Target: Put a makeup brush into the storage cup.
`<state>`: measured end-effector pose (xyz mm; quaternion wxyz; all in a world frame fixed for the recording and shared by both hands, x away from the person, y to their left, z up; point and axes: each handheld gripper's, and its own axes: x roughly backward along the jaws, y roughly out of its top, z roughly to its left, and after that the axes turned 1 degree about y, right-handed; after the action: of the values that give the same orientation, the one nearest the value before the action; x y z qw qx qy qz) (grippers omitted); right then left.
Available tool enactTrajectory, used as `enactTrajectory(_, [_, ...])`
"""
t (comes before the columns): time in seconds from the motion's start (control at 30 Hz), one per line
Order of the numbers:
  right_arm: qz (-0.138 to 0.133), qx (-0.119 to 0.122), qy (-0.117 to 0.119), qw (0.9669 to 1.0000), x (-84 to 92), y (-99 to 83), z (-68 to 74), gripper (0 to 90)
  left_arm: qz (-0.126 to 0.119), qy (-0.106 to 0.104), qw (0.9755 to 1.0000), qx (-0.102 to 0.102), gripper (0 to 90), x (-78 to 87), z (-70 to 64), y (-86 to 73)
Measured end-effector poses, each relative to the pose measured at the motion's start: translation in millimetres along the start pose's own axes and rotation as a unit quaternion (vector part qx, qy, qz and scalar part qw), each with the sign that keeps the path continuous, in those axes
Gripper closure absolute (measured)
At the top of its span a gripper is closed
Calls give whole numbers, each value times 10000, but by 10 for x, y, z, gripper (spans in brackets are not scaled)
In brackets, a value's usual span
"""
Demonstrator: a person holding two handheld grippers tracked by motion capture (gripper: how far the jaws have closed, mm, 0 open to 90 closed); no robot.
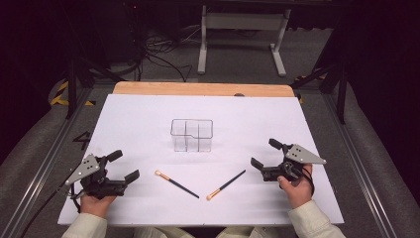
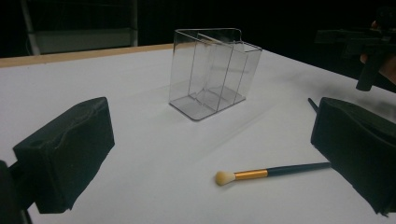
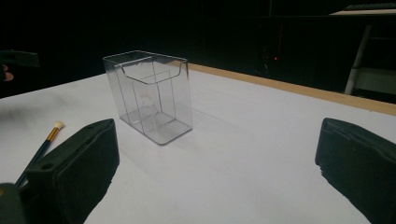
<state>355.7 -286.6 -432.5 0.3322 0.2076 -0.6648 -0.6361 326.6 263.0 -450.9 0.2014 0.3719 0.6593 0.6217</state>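
Slim brushes (image 1: 176, 183) — gold collars, pale tips.

high overhead; two low, sharing organizer (image 1: 192, 135)

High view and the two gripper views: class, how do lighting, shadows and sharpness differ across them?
High view: the white table is evenly lit, the surroundings dark, and the two brushes look small but sharp. Left gripper view: the clear organizer throws a soft shadow; the near jaws blur. Right gripper view: dimmer, with a black background.
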Motion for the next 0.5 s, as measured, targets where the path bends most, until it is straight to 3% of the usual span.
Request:
enactTrajectory(0.1, [23, -1, -8, 10000, 2, 3, -1, 3, -19, 13, 10000, -81, 2, 0, -17, 23])
enactTrajectory(0.5, [26, 9, -5, 10000, 7, 29, -5, 3, -134, 48, 9999, -37, 2, 49, -11, 62])
